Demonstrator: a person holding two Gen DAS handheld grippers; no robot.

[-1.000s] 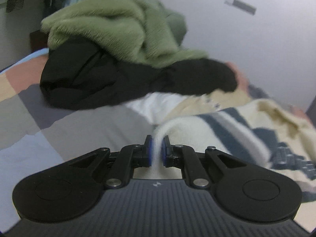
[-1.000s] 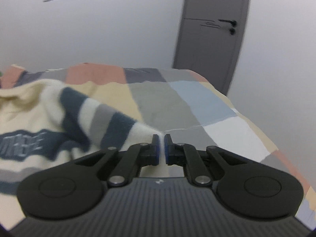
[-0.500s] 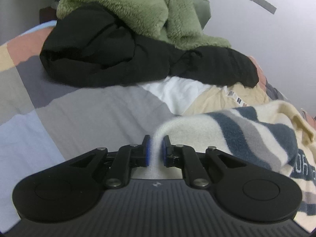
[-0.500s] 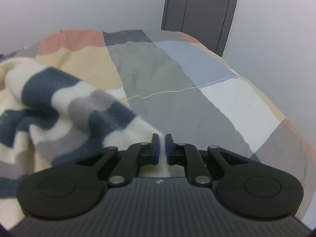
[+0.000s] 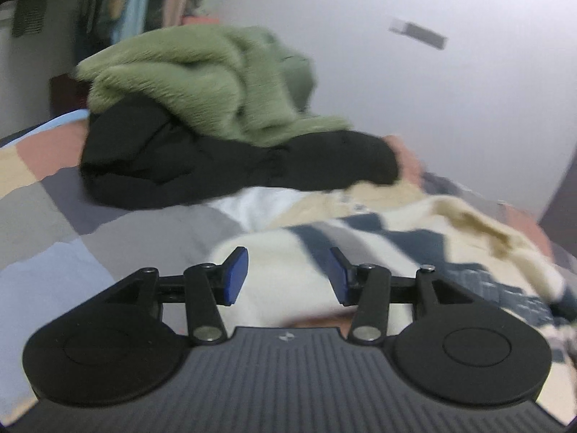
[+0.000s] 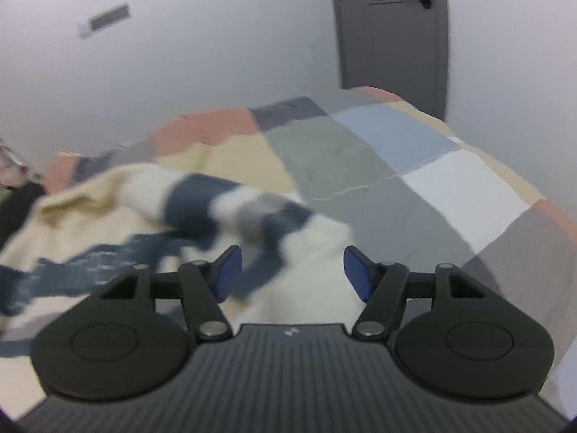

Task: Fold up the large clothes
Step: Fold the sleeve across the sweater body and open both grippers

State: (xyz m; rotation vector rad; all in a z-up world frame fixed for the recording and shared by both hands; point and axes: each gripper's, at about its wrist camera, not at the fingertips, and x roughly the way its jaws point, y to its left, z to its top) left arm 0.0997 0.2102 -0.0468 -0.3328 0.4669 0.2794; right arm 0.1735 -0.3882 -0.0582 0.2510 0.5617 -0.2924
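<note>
Fleecy cream sweater [image 5: 414, 238] with navy and grey stripes lies spread on the patchwork bed [image 6: 396, 166], just ahead of both grippers. Left gripper [image 5: 288, 276] wide, blue pads apart, nothing between them; cream cloth sits below and beyond the gap. Right gripper [image 6: 292, 274] likewise wide and holding nothing, over the striped sleeve end [image 6: 230, 202]. Both views blurred, so whether the pads touch the cloth I cannot tell.

Handling, as a judgement: thick, soft, limp knit. Light for its bulk, not fragile, not slippery; pile should grip the pads well. It will sag and drag between two holds, and a thin pinch may catch only the top layer. Best holds look to be doubled edges: hem corner, cuff or shoulder seam, one per gripper, well apart so the panel lifts flat.

Behind, in the left view, a green fleece [image 5: 202, 83] heaped on a black garment [image 5: 216, 166]; white cloth [image 5: 259, 205] peeks out beneath.
</note>
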